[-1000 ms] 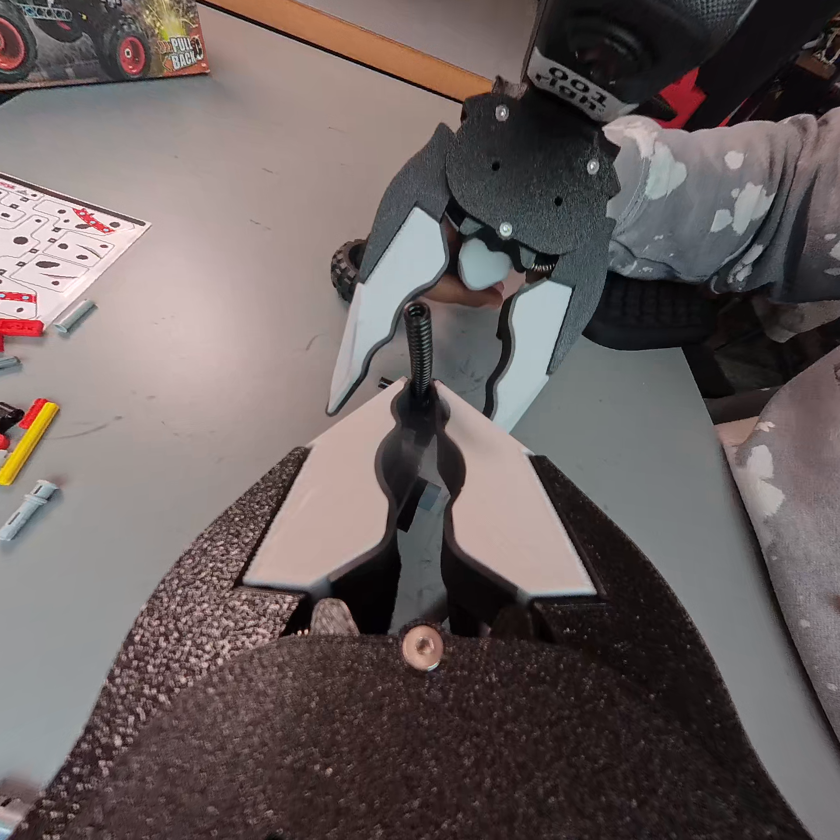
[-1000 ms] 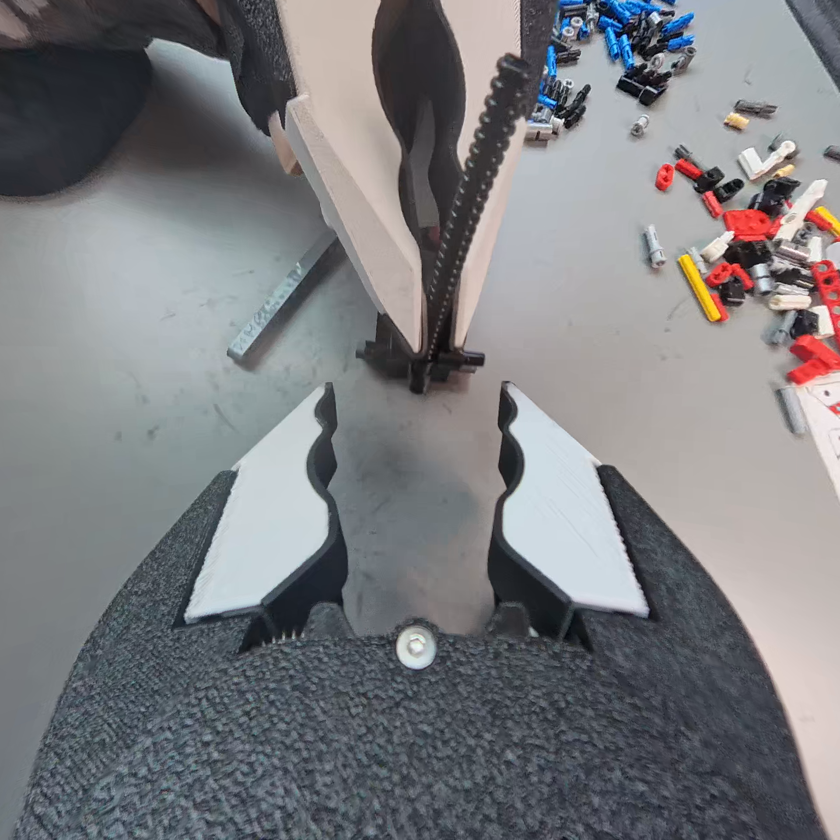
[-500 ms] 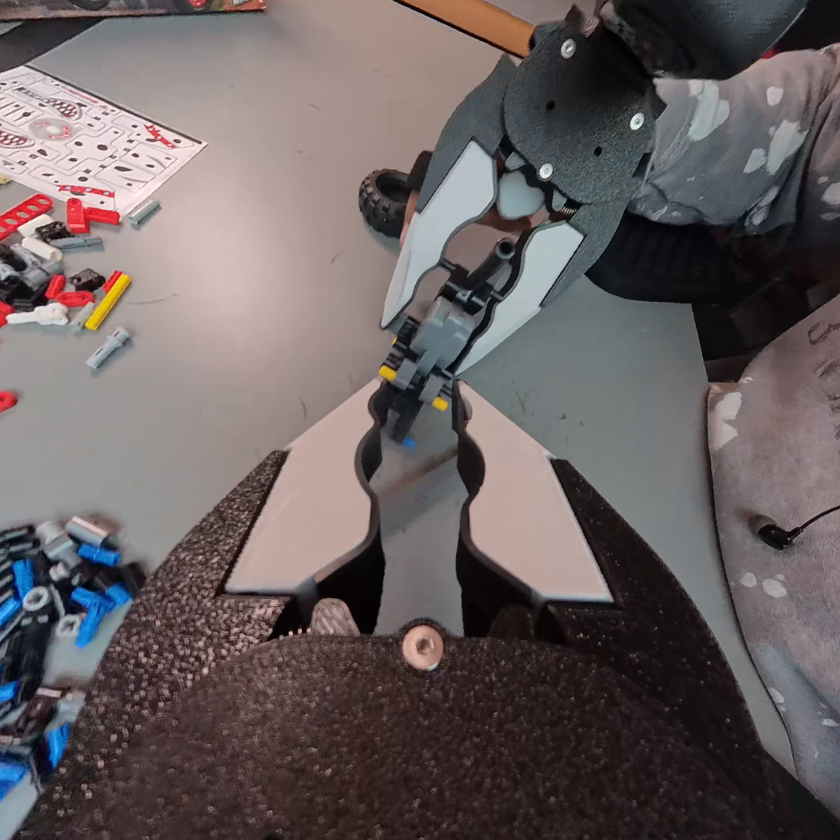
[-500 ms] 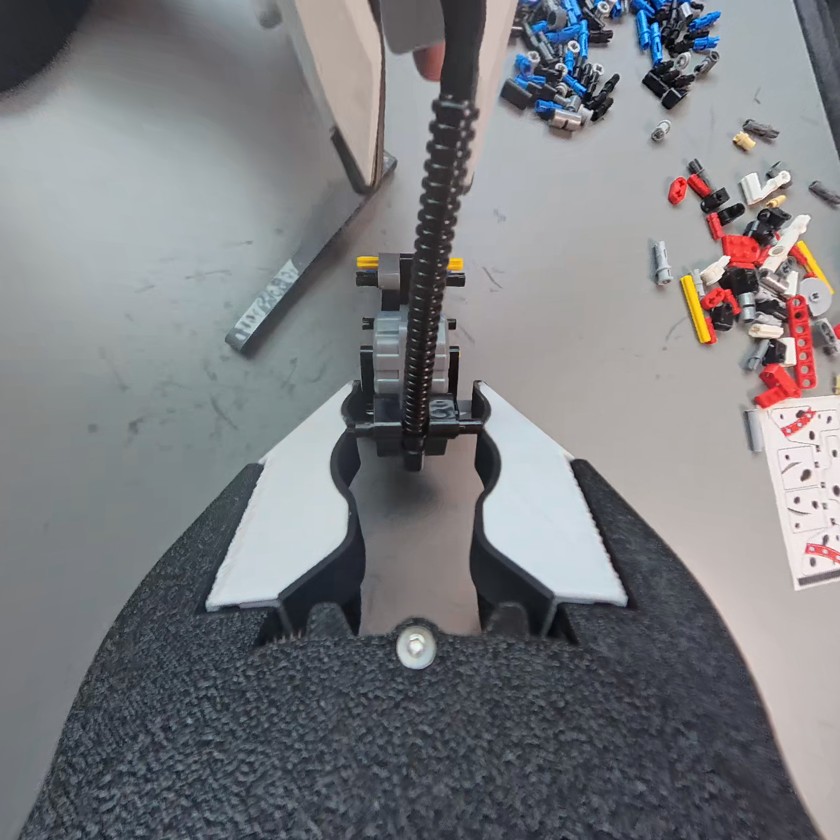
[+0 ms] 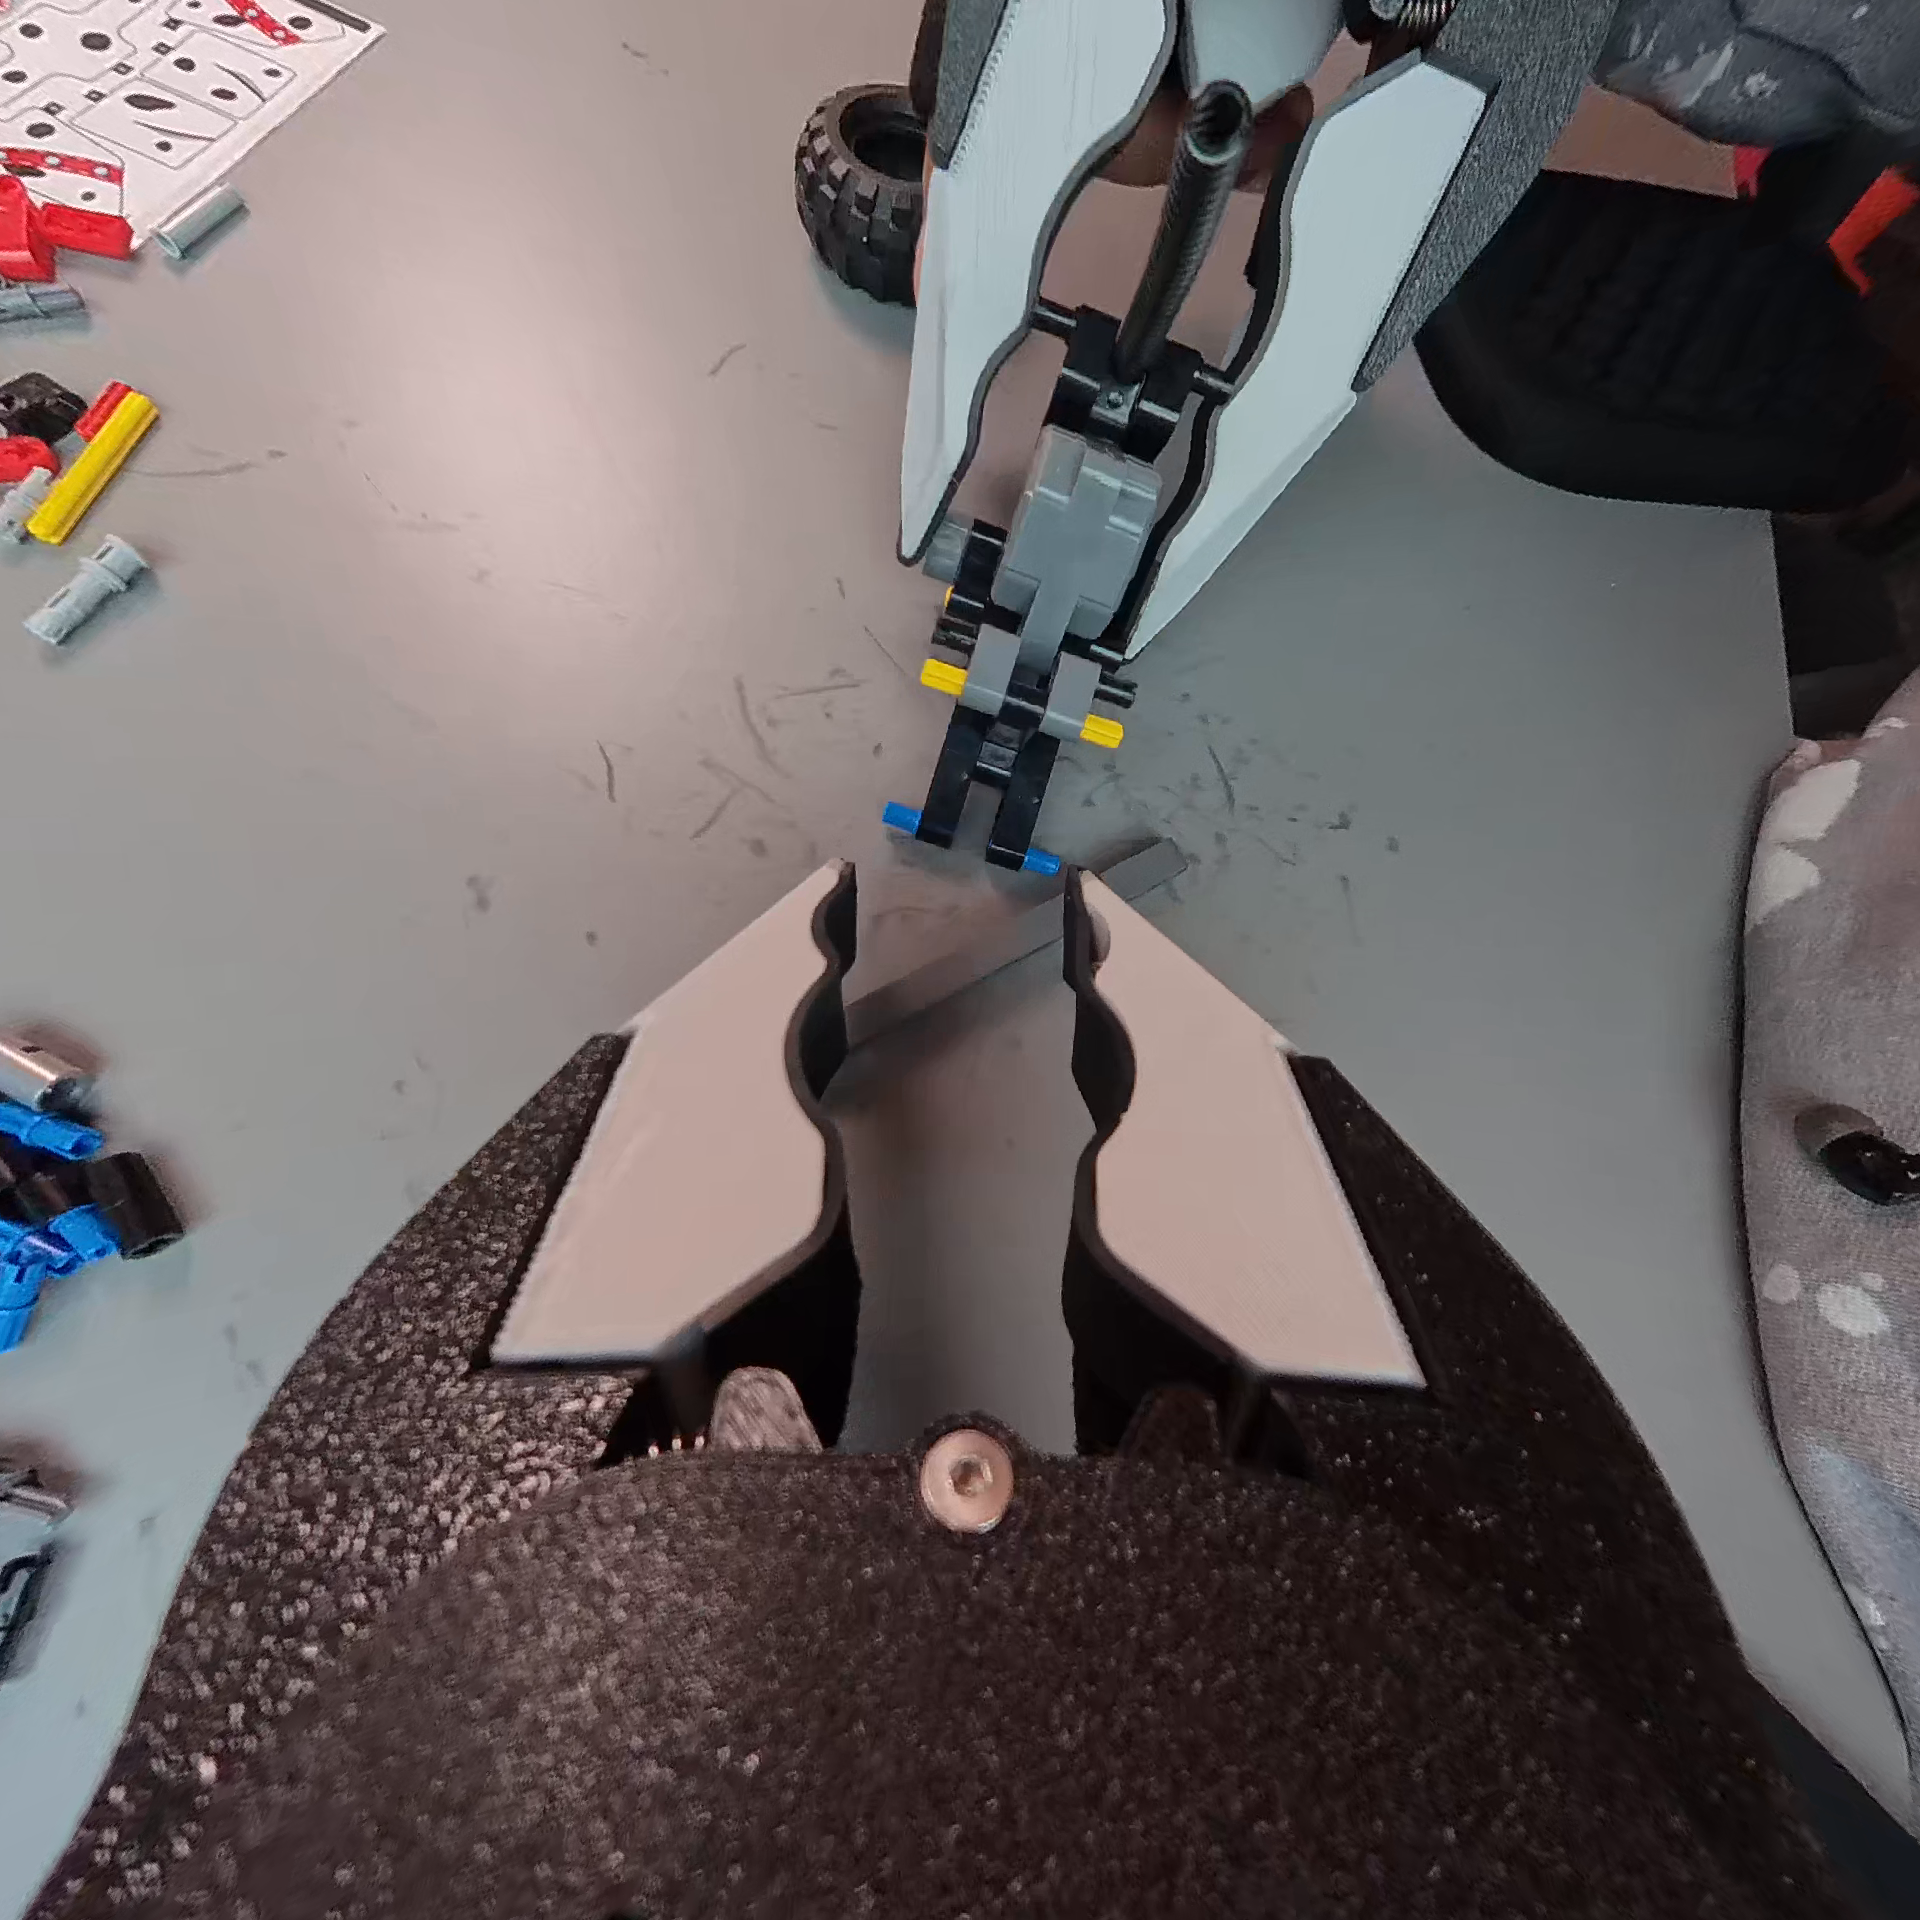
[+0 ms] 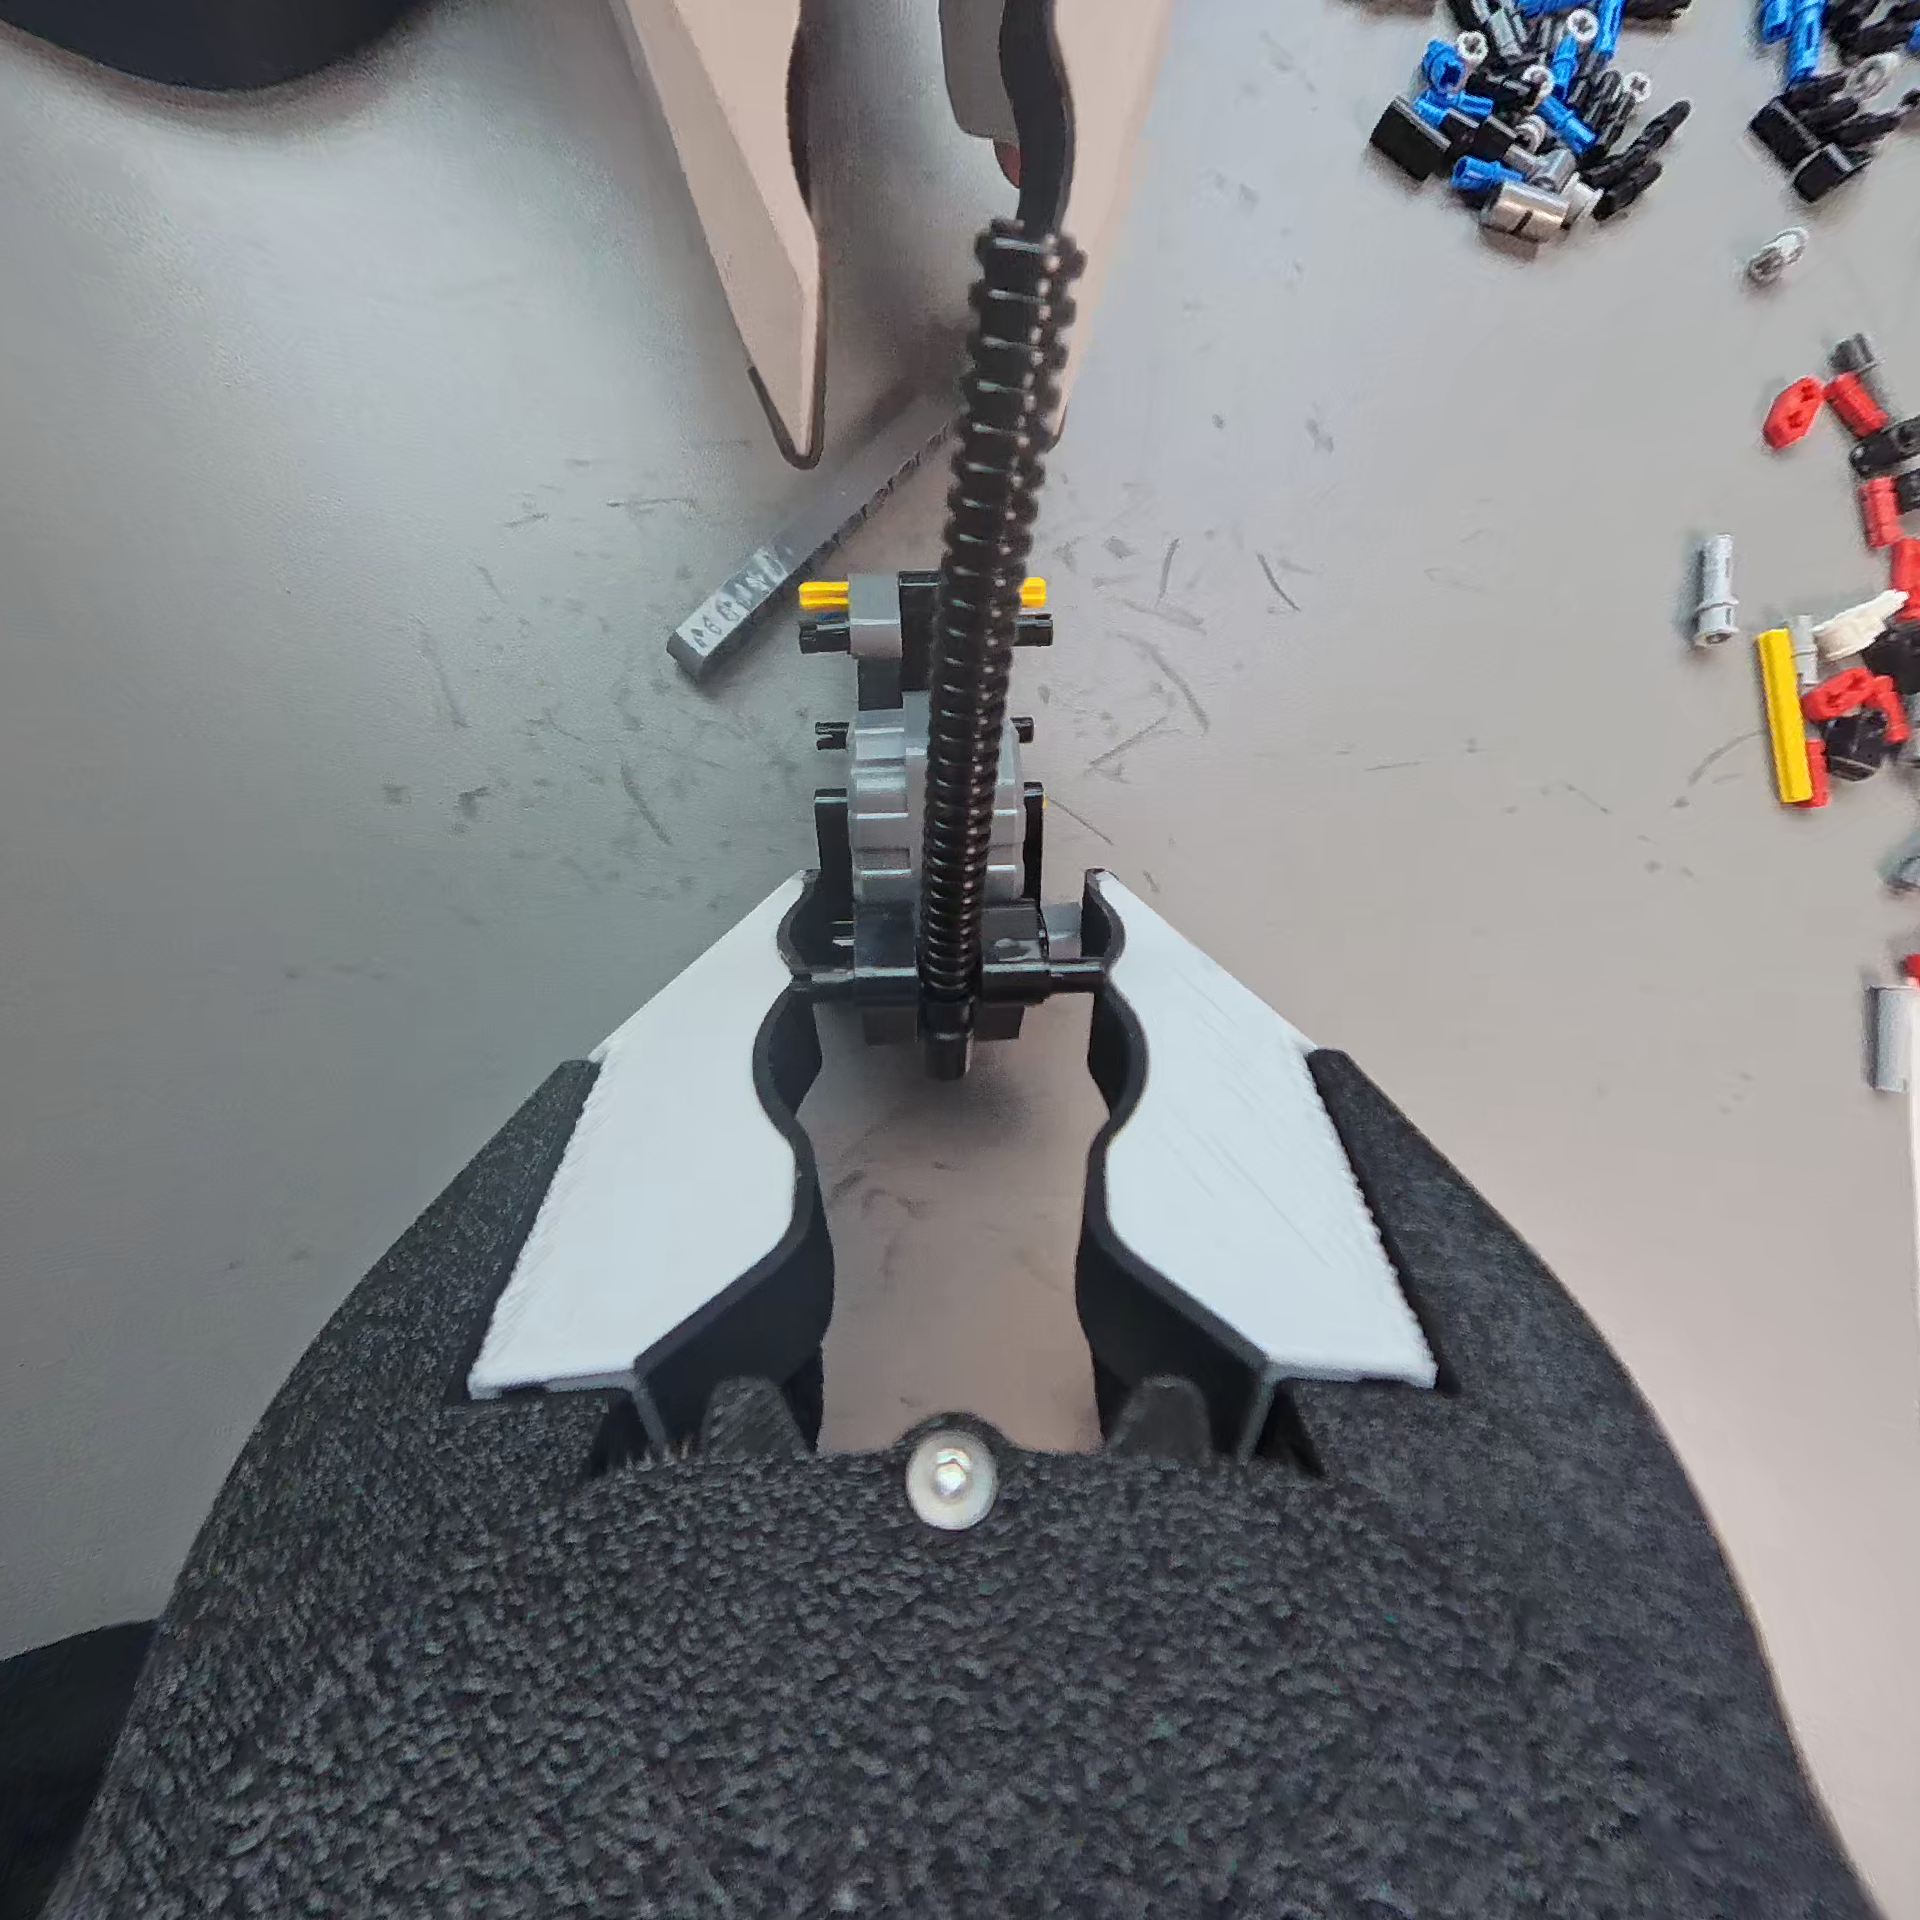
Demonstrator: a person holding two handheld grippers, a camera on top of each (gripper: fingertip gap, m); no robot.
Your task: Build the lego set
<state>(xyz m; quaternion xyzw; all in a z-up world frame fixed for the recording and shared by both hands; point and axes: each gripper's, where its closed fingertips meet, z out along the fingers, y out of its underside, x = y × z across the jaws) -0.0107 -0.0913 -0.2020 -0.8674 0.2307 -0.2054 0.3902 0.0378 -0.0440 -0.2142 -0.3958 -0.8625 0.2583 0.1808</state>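
Between your right gripper's (image 6: 948, 935) fingers, clamped by its black cross-pins: one partial lego assembly (image 6: 925, 831), grey block on a black frame, yellow and blue pins, ribbed black hose (image 6: 997, 540) seemingly plugged in. Your left gripper (image 5: 958, 883), just beside it, stands released above the table (image 5: 416, 727).

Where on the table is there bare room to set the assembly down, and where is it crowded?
Bare table lies between the tire, the yellow rod and the left gripper. Crowded: the blue and black pin pile and the red pieces. The right gripper holds the assembly over the gray bar.
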